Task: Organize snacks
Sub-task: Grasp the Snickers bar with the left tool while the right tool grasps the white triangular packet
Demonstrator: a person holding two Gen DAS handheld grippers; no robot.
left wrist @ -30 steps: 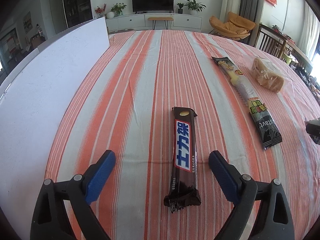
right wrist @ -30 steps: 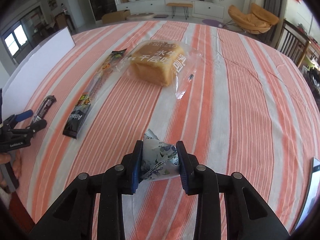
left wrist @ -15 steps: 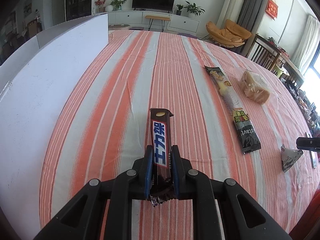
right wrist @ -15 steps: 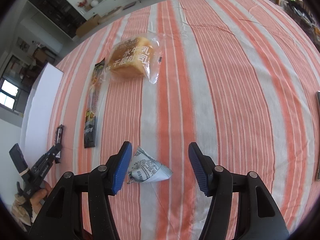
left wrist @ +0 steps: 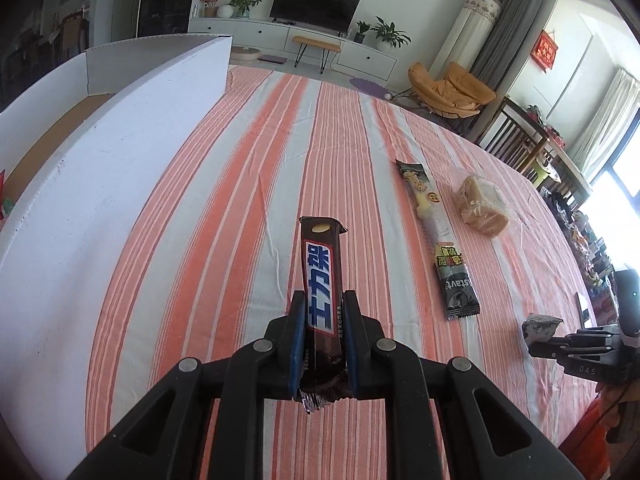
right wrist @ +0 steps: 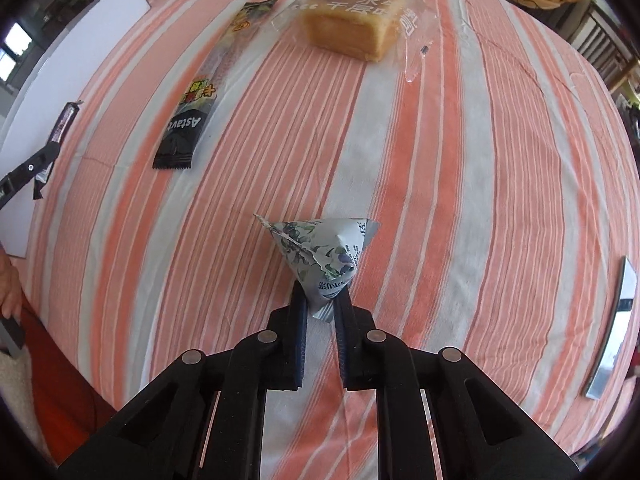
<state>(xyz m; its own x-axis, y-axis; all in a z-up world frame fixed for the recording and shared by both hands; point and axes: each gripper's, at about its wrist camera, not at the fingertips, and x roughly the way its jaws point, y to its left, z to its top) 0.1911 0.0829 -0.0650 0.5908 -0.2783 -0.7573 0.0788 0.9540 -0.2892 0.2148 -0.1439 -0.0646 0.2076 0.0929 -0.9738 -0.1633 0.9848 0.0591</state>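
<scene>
Counter point(left wrist: 248, 184): covered in an orange-and-white striped cloth; a second ago it carried every snack in sight, now two of them are off it or coming off.
White box point(left wrist: 100, 152): stands open along the left edge of the counter, its cardboard floor showing; I take it for the place the snacks are headed.
Bread loaf point(right wrist: 352, 28): in its clear bag at the far side, untouched.
Long snack stick point(right wrist: 200, 92): lies flat beside the bread, in the same spot as before.
Chocolate bar point(left wrist: 322, 276): a second ago it lay flat between wide jaws; now it is pinched near its lower end and tilts up clear of the cloth.
Left hand-held gripper point(left wrist: 322, 344): clamped tight on the chocolate bar, near the box wall.
Triangular pouch point(right wrist: 324, 256): let go half a second ago, now caught again by its lower corner.
Right hand-held gripper point(right wrist: 322, 312): its jaws have just been closing, and they pinch the triangular pouch.
Meaning: both hands are loaded, so carrying to the box looks like the next step; two snacks remain.
</scene>
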